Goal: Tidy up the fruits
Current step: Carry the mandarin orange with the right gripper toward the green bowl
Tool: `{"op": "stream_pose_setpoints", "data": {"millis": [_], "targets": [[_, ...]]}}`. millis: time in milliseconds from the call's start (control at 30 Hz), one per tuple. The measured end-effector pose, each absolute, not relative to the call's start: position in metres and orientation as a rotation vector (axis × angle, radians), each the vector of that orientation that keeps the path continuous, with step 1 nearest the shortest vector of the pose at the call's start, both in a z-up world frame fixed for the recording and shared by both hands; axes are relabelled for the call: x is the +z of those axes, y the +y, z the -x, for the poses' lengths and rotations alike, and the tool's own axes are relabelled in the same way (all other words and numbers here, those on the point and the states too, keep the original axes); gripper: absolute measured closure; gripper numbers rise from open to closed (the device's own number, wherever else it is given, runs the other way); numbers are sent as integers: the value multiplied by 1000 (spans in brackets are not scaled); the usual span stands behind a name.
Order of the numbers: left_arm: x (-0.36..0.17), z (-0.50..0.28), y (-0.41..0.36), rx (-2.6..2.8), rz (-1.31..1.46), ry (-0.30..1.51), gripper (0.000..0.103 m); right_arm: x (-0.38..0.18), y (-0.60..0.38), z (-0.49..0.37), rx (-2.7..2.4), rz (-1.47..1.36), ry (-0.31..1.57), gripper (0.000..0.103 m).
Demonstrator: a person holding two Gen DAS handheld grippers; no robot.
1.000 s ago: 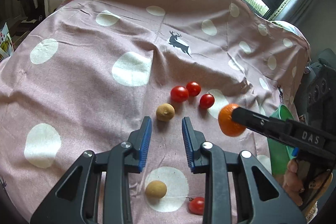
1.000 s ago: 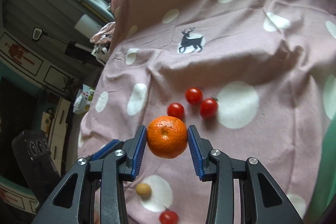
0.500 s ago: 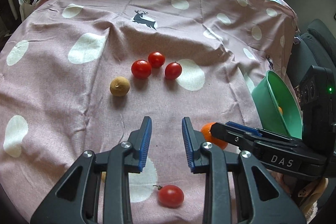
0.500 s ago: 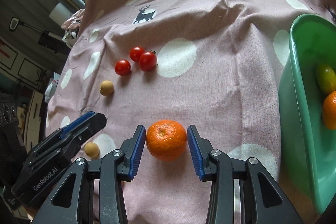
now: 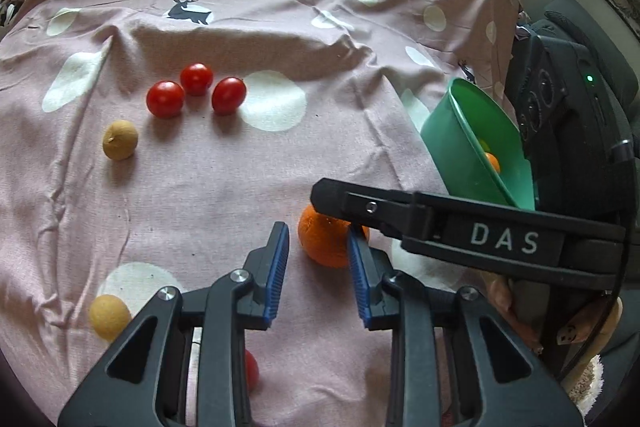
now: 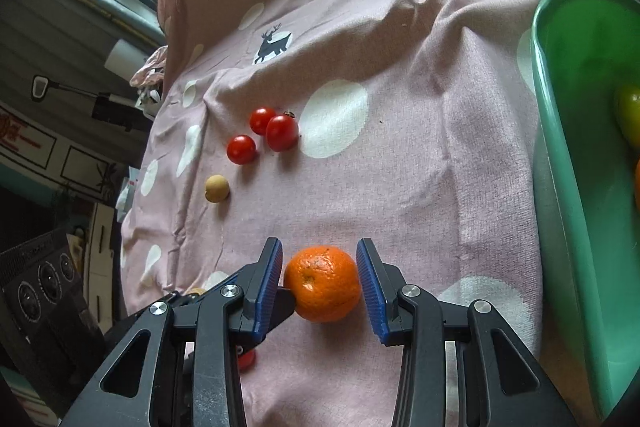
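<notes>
Jaws of the right gripper (image 6: 319,250) are closed part-way on the orange (image 6: 323,283), both blue pads against its sides. A second ago that fruit hung high, in front of the tomatoes. Now it is low over the pink spotted cloth (image 6: 400,187), touching it or very nearly, though the grip has not loosened.

Off to the right of those jaws stands the green bowl (image 6: 560,187), which was out of the right wrist view a second ago and now fills its right edge. It already holds a greenish fruit (image 6: 630,115) and another orange one (image 5: 492,163). Ahead and to the left lie three cherry tomatoes (image 6: 276,131) bunched together, with a tan round fruit (image 6: 217,189) just nearer.

The left gripper (image 5: 317,231) has slid across. Its jaws stand slightly apart with nothing between them, and its right finger is now just beside the held orange. To the left of these jaws sits a second tan fruit (image 5: 109,317), and a fourth tomato (image 5: 251,371) shows under the gripper body.

My reading: the orange has been carried close to the bowl but is not in it, so the drop is still to come. Five small fruits remain on the cloth.
</notes>
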State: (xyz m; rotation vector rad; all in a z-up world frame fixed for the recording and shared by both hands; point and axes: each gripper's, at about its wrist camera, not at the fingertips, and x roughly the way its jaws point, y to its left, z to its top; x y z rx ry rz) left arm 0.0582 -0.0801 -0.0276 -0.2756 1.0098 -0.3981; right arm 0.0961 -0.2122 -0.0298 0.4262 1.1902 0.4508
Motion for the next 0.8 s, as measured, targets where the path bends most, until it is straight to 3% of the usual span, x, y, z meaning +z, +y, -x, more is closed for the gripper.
{"op": "stream_pose_setpoints", "data": {"millis": [800], "targets": [[-34,-54,-92,-410,254,1049,70,-38,-210,-98,463,-440,1226,61]]}}
